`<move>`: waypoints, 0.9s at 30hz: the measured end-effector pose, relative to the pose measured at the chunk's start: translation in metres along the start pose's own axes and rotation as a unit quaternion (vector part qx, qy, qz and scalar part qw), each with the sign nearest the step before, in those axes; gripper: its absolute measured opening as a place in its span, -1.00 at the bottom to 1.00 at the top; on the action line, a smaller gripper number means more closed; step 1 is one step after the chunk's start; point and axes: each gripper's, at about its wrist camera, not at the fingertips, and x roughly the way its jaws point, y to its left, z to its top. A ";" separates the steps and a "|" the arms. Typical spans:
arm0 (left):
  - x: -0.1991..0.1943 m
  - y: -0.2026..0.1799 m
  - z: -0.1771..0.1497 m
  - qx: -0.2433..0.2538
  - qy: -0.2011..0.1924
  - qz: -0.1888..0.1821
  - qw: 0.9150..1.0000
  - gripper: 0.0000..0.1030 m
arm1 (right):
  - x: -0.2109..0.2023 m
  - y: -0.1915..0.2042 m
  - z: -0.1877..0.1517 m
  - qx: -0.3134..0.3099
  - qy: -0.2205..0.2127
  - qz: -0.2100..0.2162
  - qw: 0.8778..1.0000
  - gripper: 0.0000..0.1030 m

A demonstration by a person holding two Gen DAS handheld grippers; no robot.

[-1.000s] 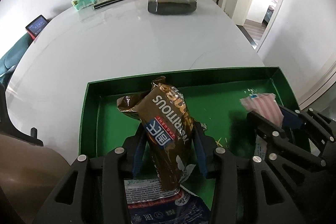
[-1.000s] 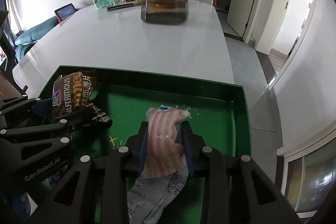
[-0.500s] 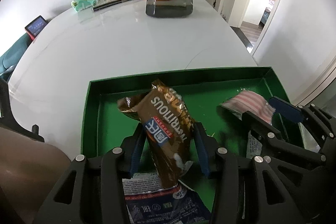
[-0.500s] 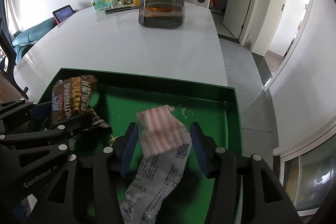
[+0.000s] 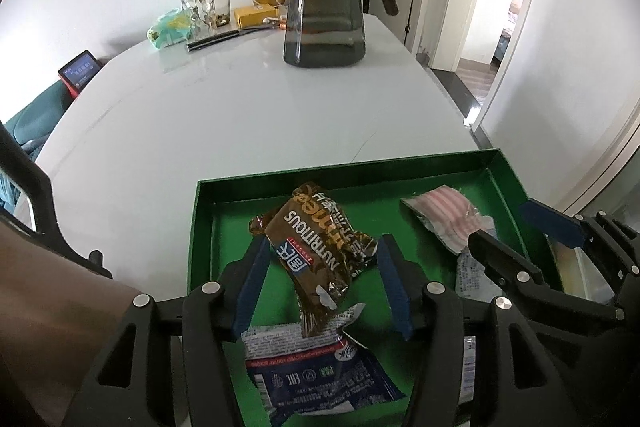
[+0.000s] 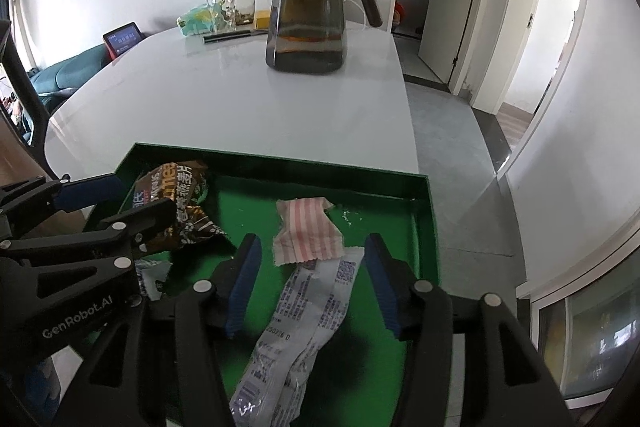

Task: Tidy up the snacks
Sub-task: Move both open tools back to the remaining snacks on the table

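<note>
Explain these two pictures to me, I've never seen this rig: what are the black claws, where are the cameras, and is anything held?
There is no robot arm. A person carries a hand-held two-finger gripper in each hand, each with a camera looking forward along its fingers.

The left camera shows the left gripper; the right one shows the right gripper. Each also appears at the edge of the other's picture.

Both hang over a green tray on a white table. A brown snack packet lies between the left gripper's opening jaws, seemingly untouched by the pads. A pink striped packet lies between the right gripper's opening jaws, clear of the pads. So neither is held. A dark glass jug stands beyond.
</note>
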 end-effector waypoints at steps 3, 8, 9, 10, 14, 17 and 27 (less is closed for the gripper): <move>-0.008 -0.001 -0.001 0.004 -0.008 -0.003 1.000 -0.02 | -0.013 -0.001 0.002 0.001 -0.012 -0.004 1.000 0.80; -0.026 -0.002 -0.002 0.004 -0.023 -0.008 1.000 0.05 | -0.037 -0.003 0.004 0.008 -0.034 -0.013 0.999 0.97; -0.029 -0.002 -0.002 0.005 -0.026 -0.009 1.000 0.05 | -0.041 -0.003 0.004 0.008 -0.037 -0.016 0.999 1.00; -0.034 -0.002 -0.001 0.006 -0.028 -0.010 1.000 0.06 | -0.047 -0.003 0.005 0.008 -0.041 -0.018 0.999 1.00; -0.052 -0.003 0.000 0.005 -0.040 -0.014 0.999 0.06 | -0.068 0.000 0.007 0.005 -0.049 -0.026 0.998 1.00; -0.068 -0.004 0.000 0.008 -0.051 -0.017 0.999 0.06 | -0.086 0.004 0.008 0.004 -0.061 -0.031 0.998 1.00; -0.182 0.013 0.002 0.019 -0.140 -0.035 0.989 0.06 | -0.192 0.014 0.015 0.005 -0.150 -0.049 0.987 1.00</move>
